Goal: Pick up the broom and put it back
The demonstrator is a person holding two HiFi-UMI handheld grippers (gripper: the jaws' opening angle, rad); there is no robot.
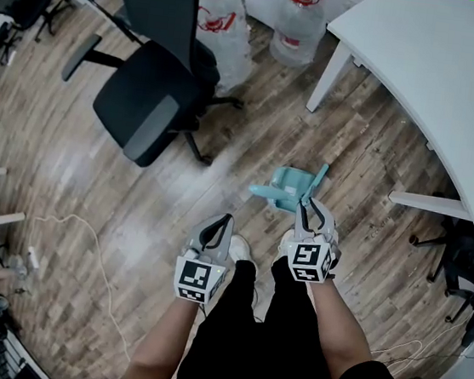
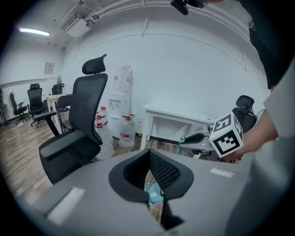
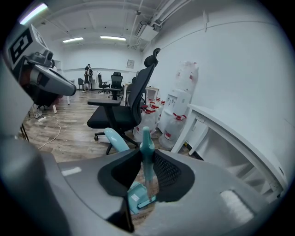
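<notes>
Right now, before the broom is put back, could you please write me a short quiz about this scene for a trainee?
1. True or false: the right claw is shut on the teal broom handle.
2. Which claw holds nothing? A. the left claw B. the right claw C. neither
3. Fill in: the teal dustpan rests on the wooden ___.
Key: 1 true; 2 A; 3 floor.

broom (image 3: 147, 159): teal | chair (image 1: 147, 87): black | table (image 1: 441, 64): white | floor (image 1: 75, 182): brown wood-grain
</notes>
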